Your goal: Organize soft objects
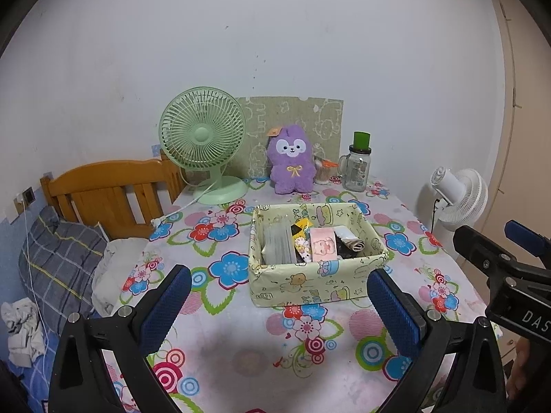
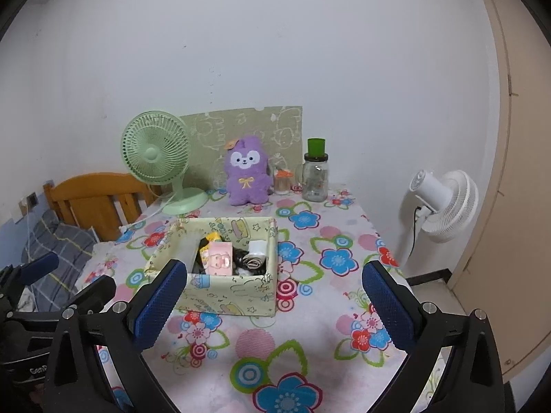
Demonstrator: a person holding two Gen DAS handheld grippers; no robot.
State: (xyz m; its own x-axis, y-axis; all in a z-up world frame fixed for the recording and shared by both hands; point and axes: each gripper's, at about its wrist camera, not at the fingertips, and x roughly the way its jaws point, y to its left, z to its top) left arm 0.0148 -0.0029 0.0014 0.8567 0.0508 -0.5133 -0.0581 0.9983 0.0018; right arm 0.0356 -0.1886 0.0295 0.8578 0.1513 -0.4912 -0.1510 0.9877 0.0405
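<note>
Two grippers hover over the near end of a table spread with a flowered cloth, both with their blue-padded jaws spread wide and nothing between them.

Far left in the left wrist view lies a bed with a grey plaid pillow and a wooden headboard against the wall. The left gripper hangs just above the near table edge, its gap facing the fabric box. At the far left of the table stands a green desk fan, its white cord trailing across the cloth toward the bed.

Near the table's middle sits a pale yellow fabric box printed with cartoon figures; it holds a clear packet, a pink card and some dark rolled items. Beyond the box, at the far edge against a patterned green board, a purple plush toy sits upright, facing the cameras. Just right of it are a small container with an orange lid and a glass jar with a green cap.

The right gripper hangs near the table's near right side, the box just beyond its left finger. Right of the table, off it, stands a white floor fan, and past that a beige door.
</note>
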